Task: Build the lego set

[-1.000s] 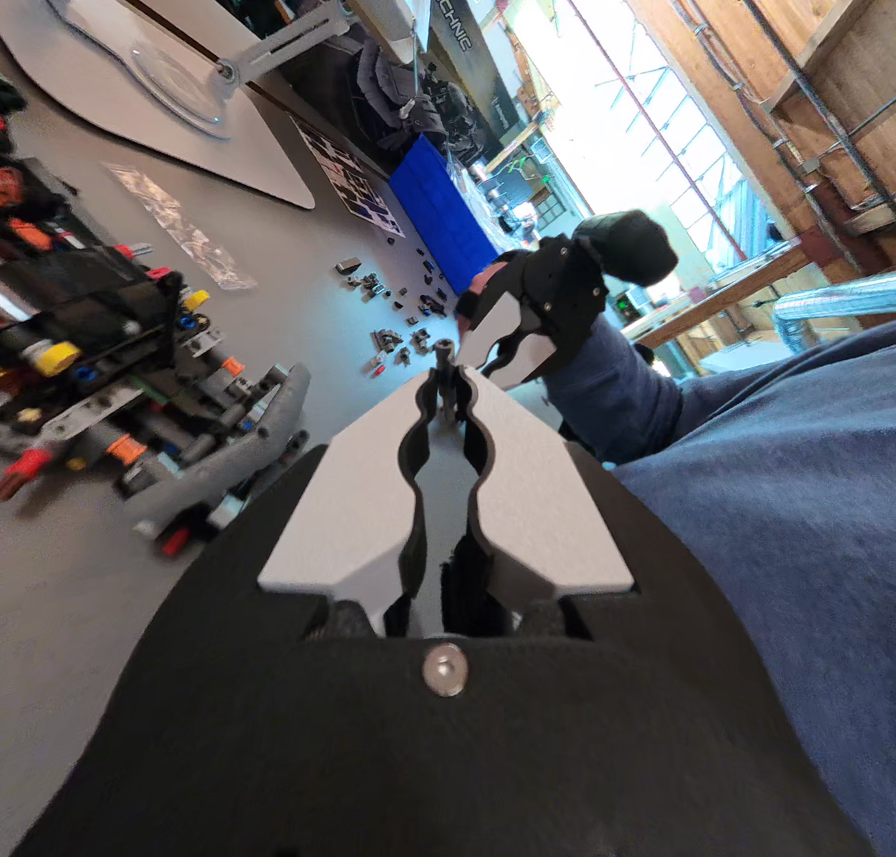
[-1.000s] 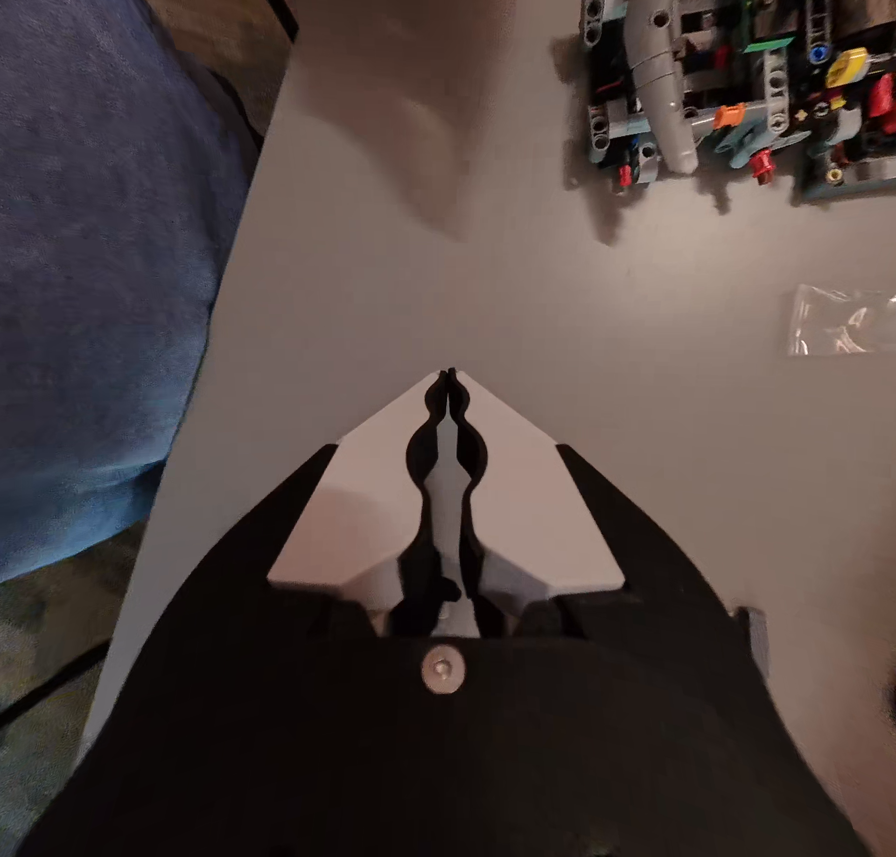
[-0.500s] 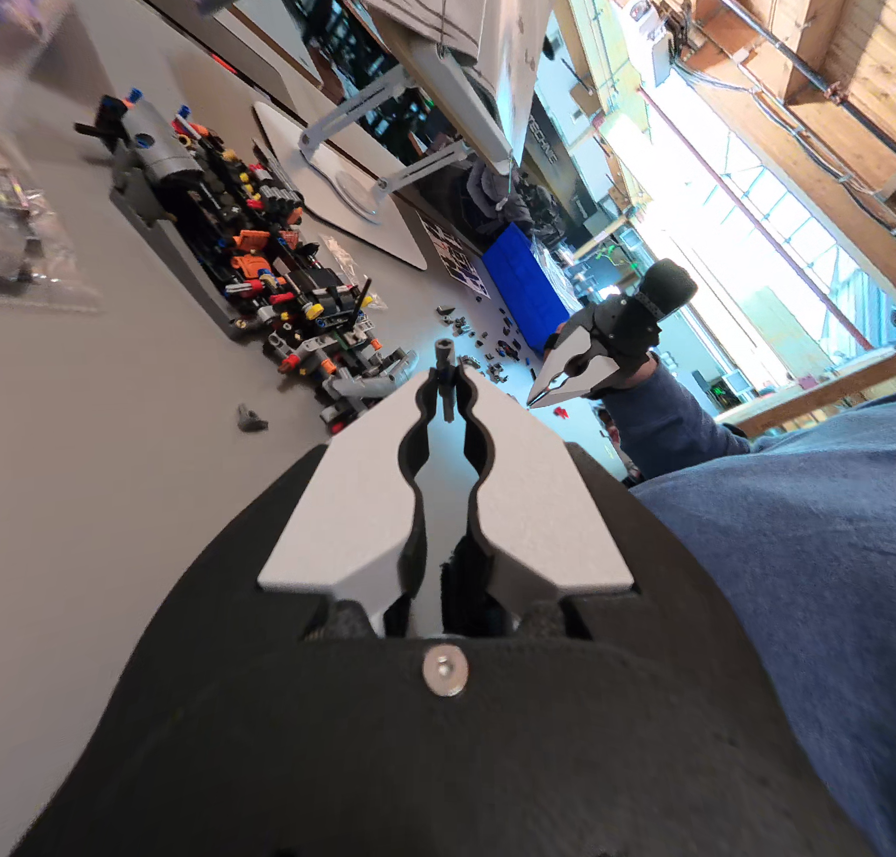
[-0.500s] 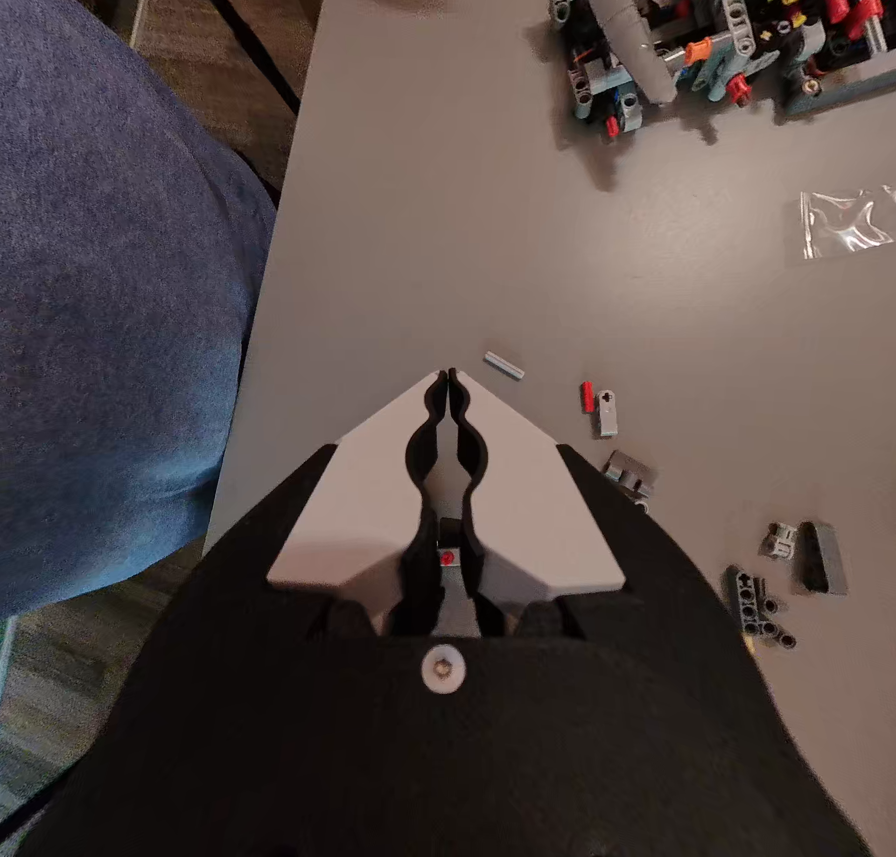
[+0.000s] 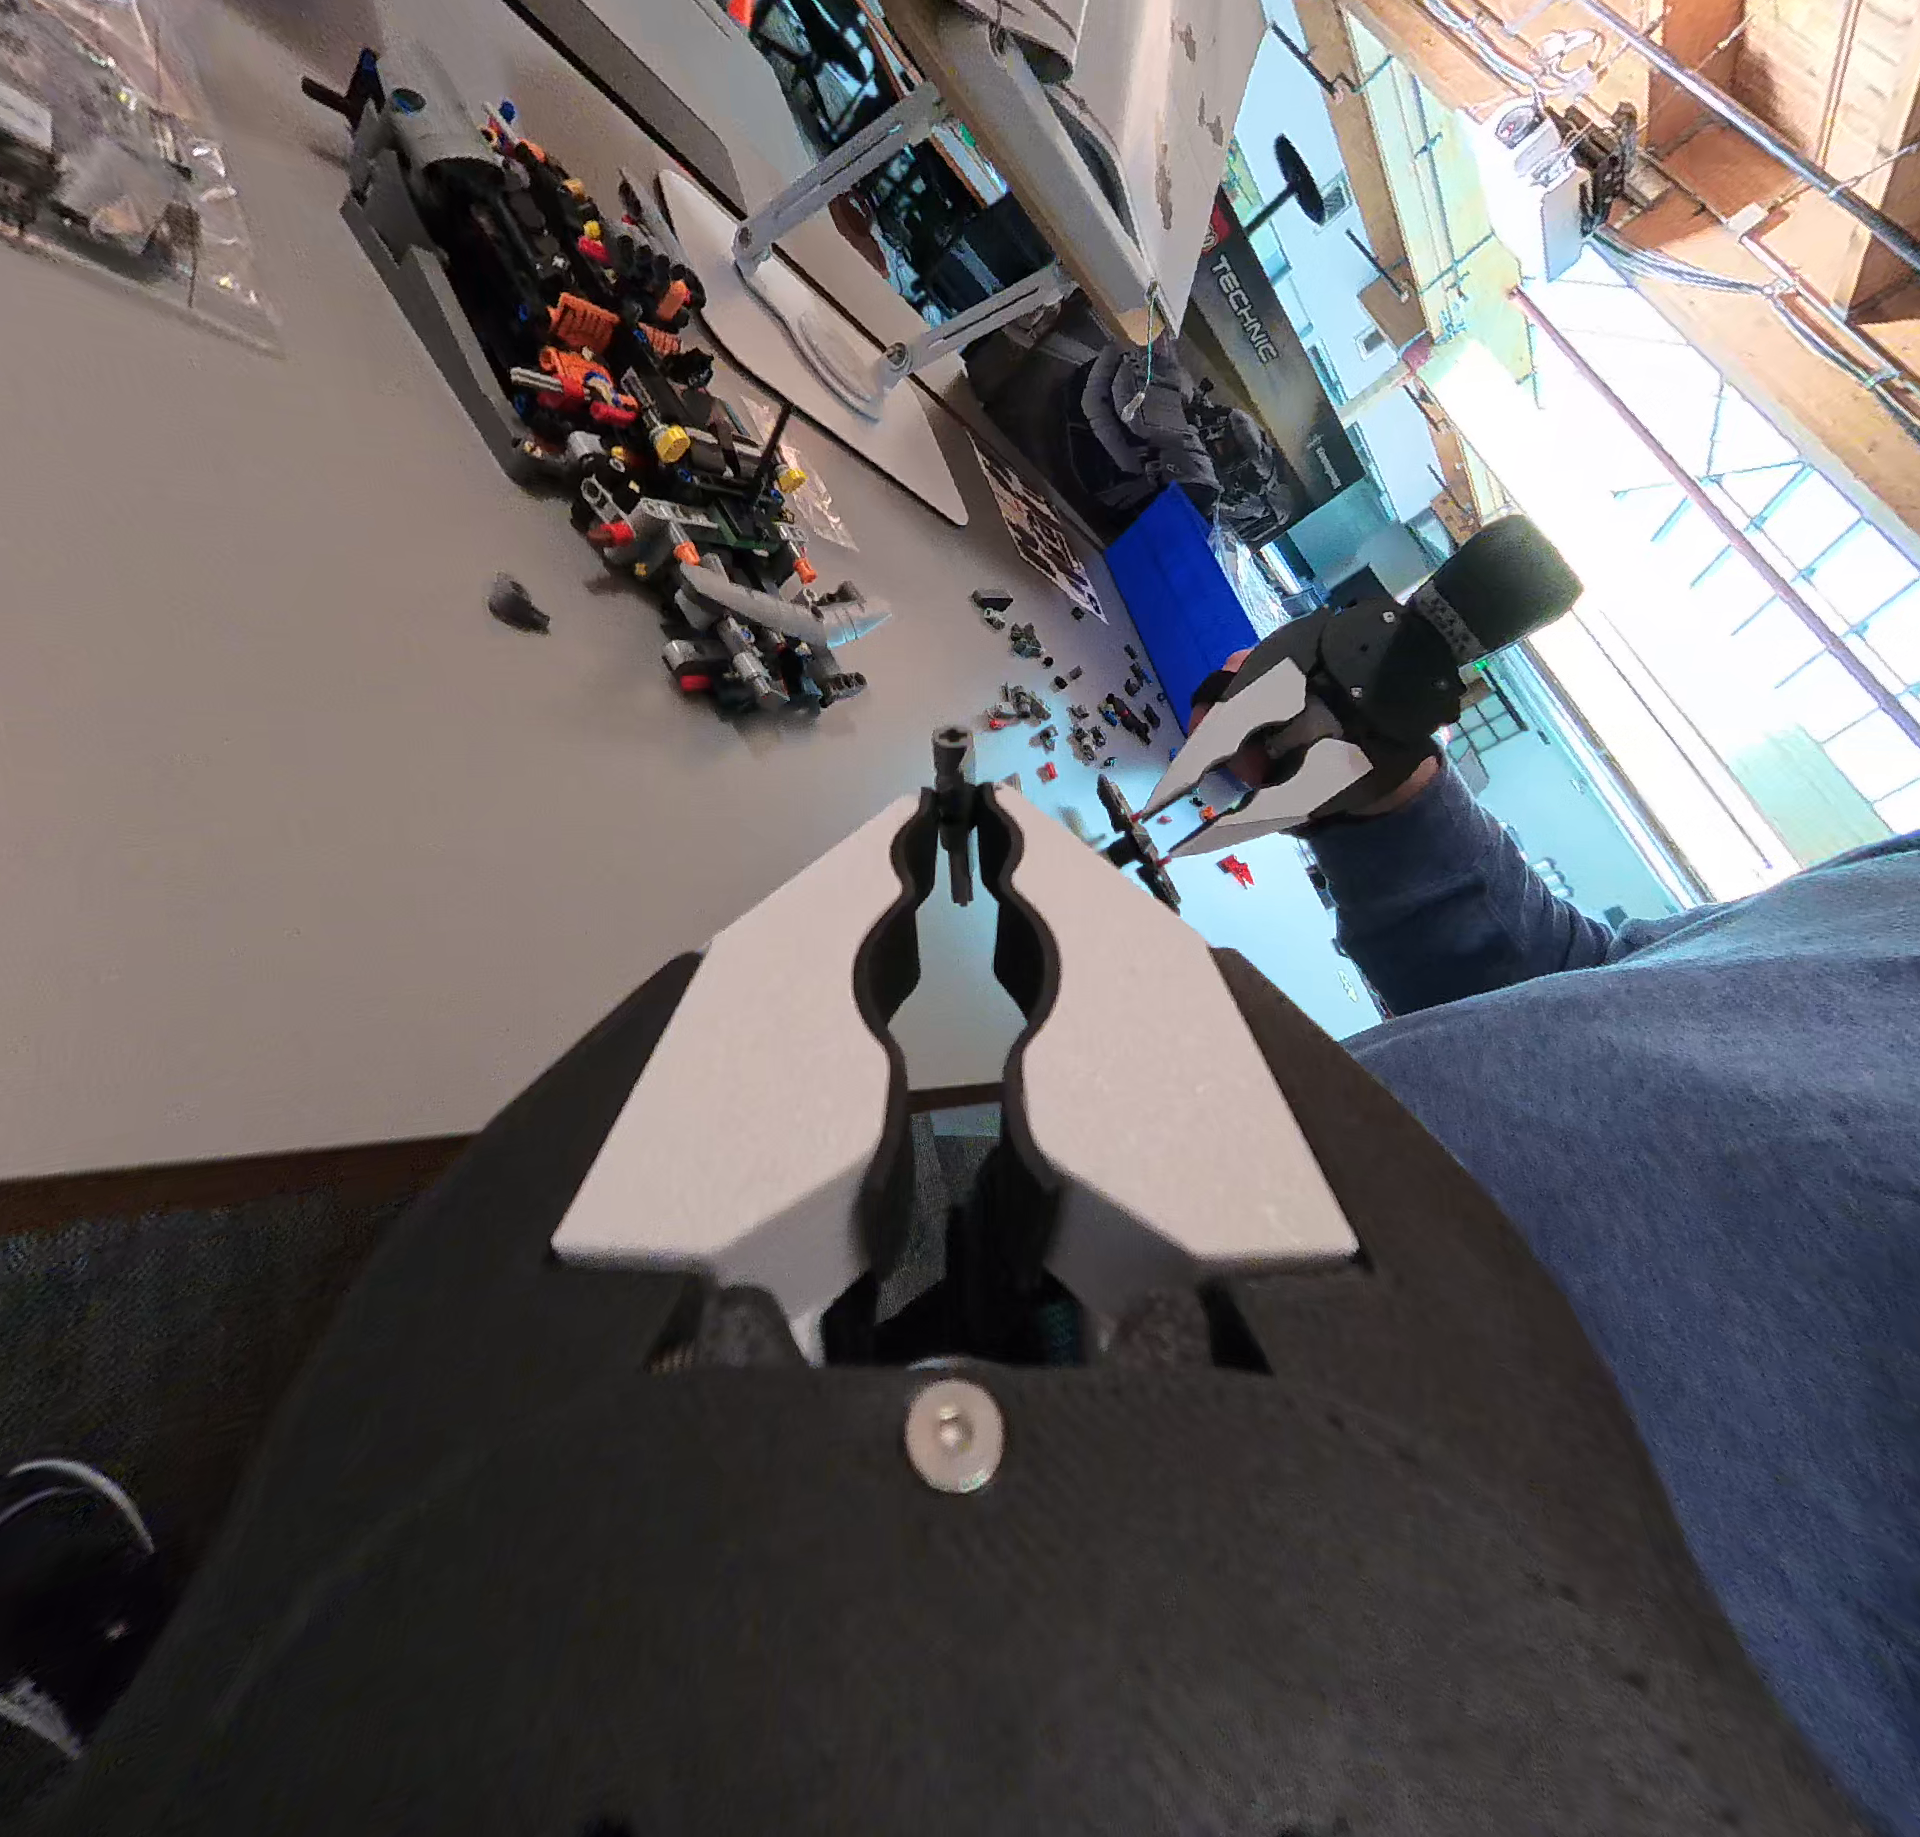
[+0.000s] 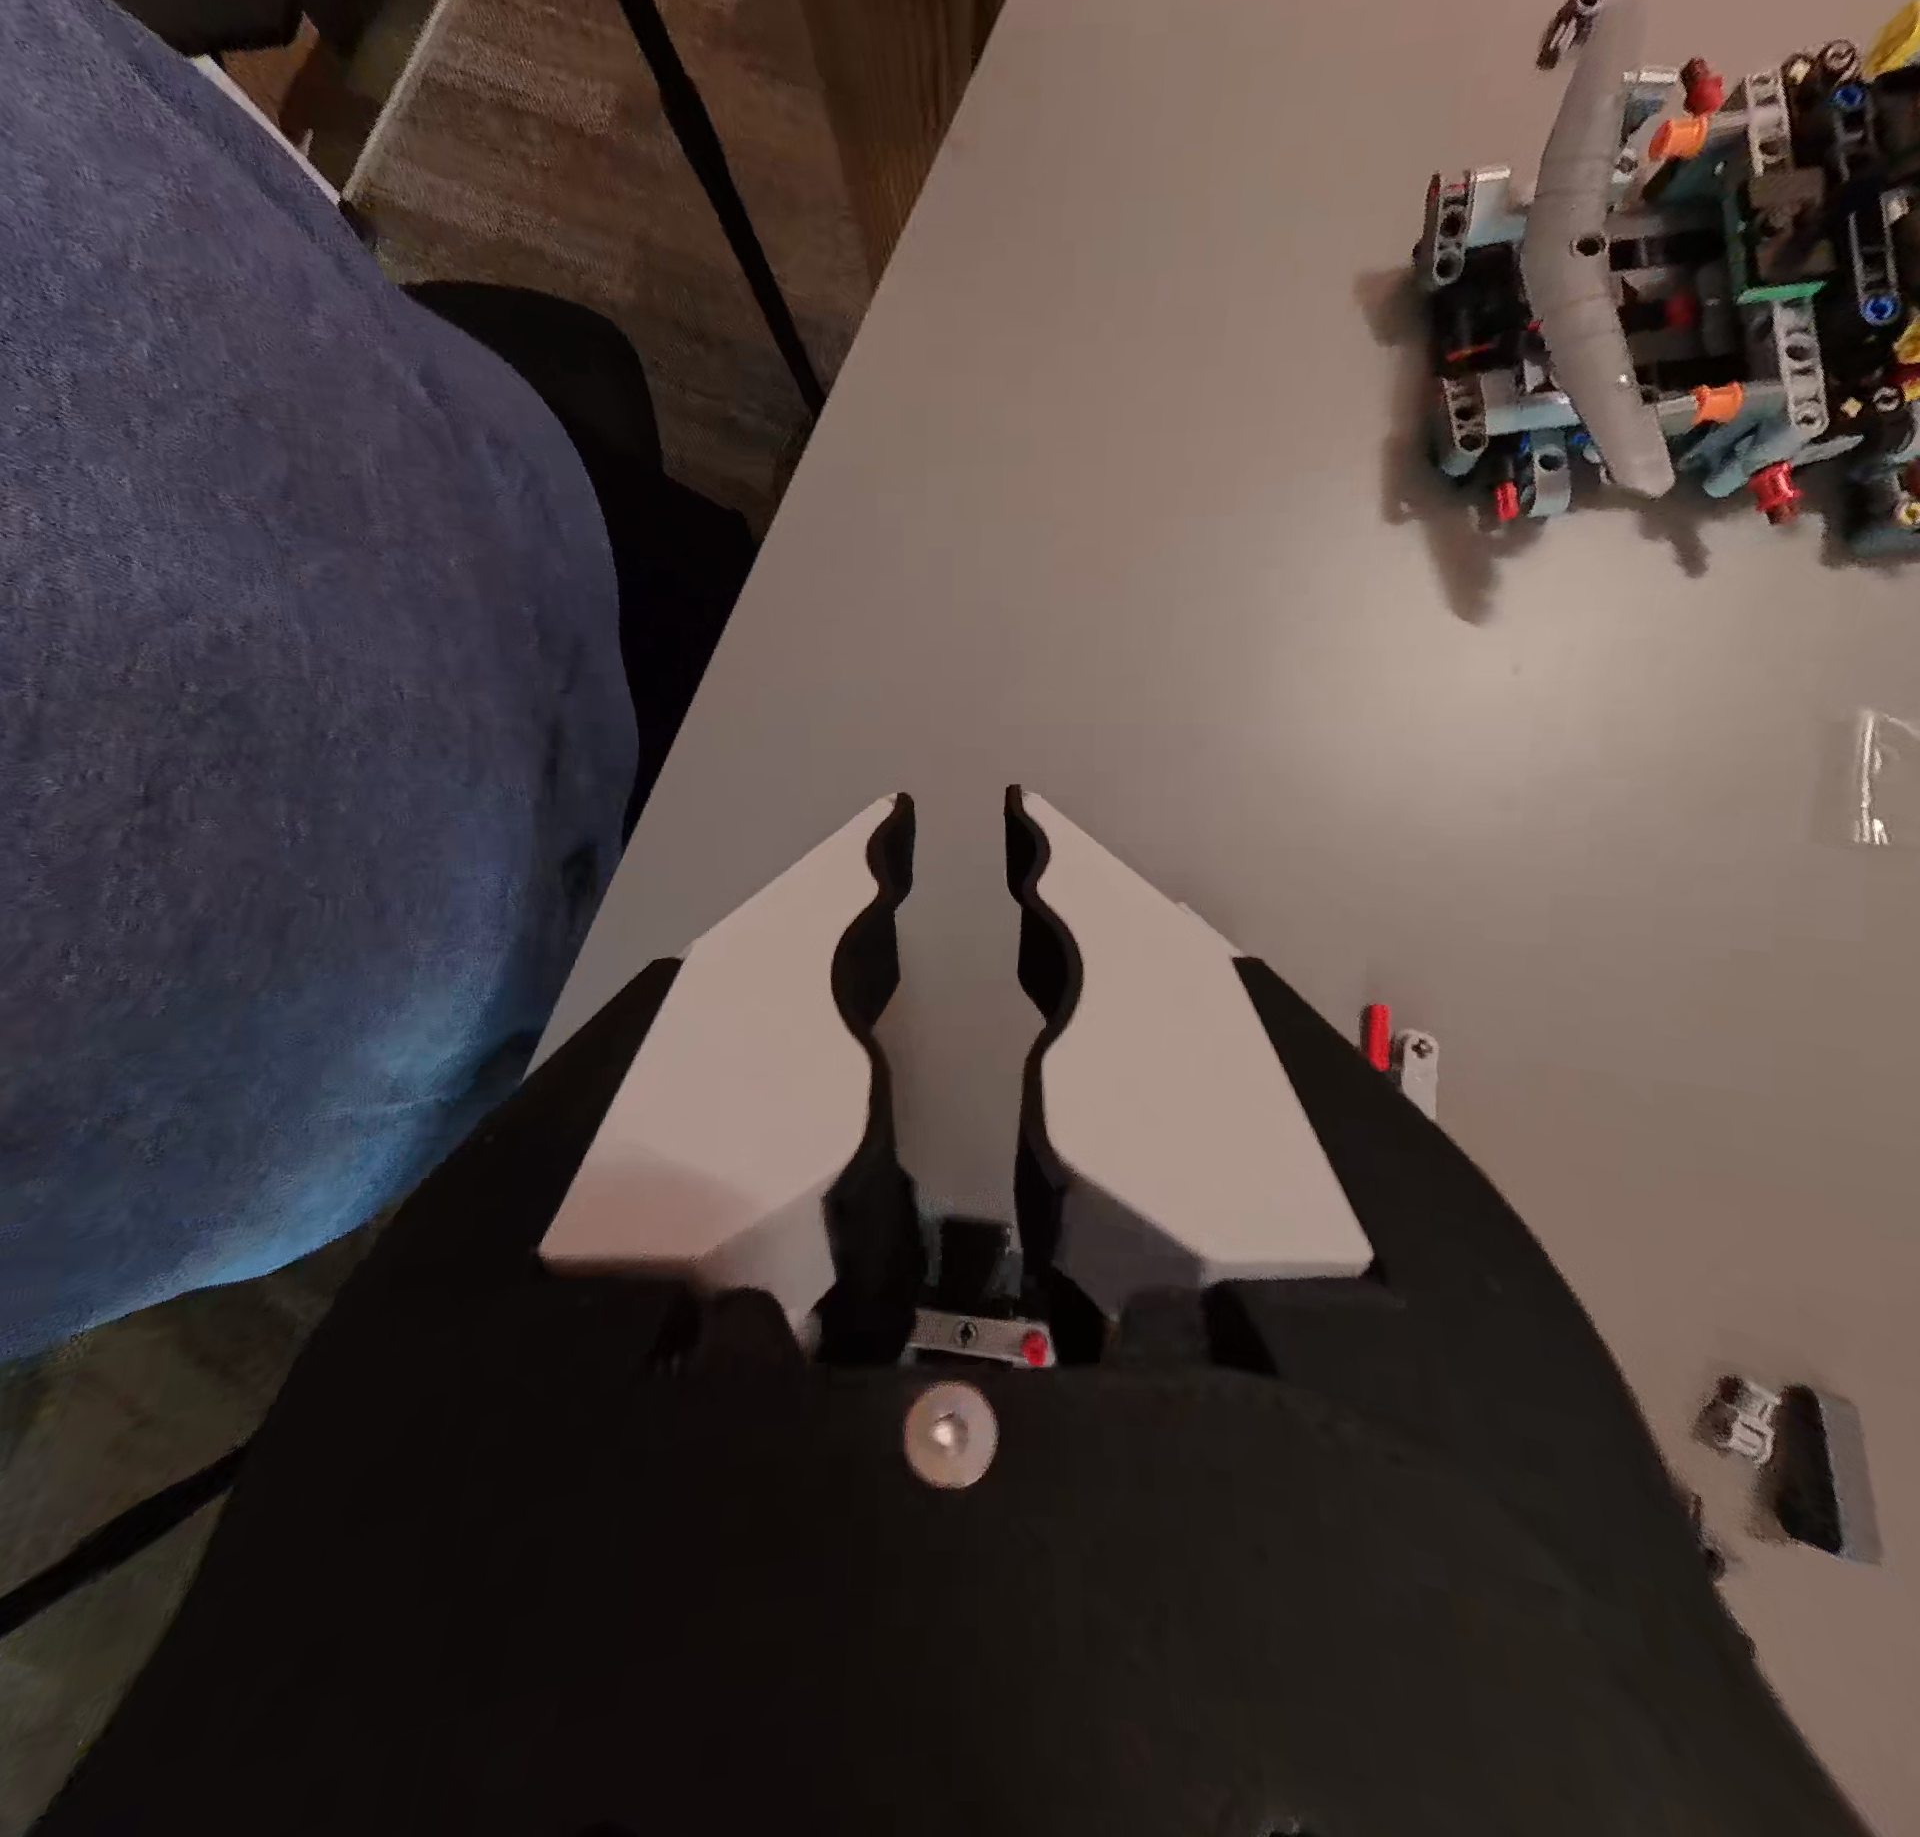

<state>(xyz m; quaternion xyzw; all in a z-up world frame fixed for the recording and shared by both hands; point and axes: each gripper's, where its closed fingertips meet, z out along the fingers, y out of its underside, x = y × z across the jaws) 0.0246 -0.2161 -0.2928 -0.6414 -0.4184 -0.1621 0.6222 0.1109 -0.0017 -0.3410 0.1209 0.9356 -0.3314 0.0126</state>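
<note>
My left gripper [image 5: 956, 800] is shut on a small dark grey axle pin [image 5: 952, 761] that sticks out past its tips, held above the table's near edge. The part-built lego model [image 5: 623, 416] lies beyond it on the grey table; its grey curved end also shows in the right wrist view [image 6: 1590, 301]. My right gripper [image 6: 958, 800] is open with nothing between its tips, low over the table. It also shows in the left wrist view [image 5: 1169, 823], open, next to a black piece with red pins [image 5: 1135, 837].
Loose small pieces [image 5: 1070, 717] lie scattered right of the model. A red pin and grey connector [image 6: 1403, 1055] and a dark wedge [image 6: 1818, 1486] lie right of my right gripper. A blue bin [image 5: 1174, 592], monitor stand [image 5: 821, 353] and plastic bags [image 5: 83, 156] stand farther off. The table edge [image 6: 790, 499] runs on the left. Across from one pair of fingers to the other is roughly 25 cm. The left tips stand about 20 cm off the part-built lego model [image 5: 623, 416].
My right gripper has opened and shifted toward the model. My left gripper has drawn back toward the table's near edge, with the pin still in it.
</note>
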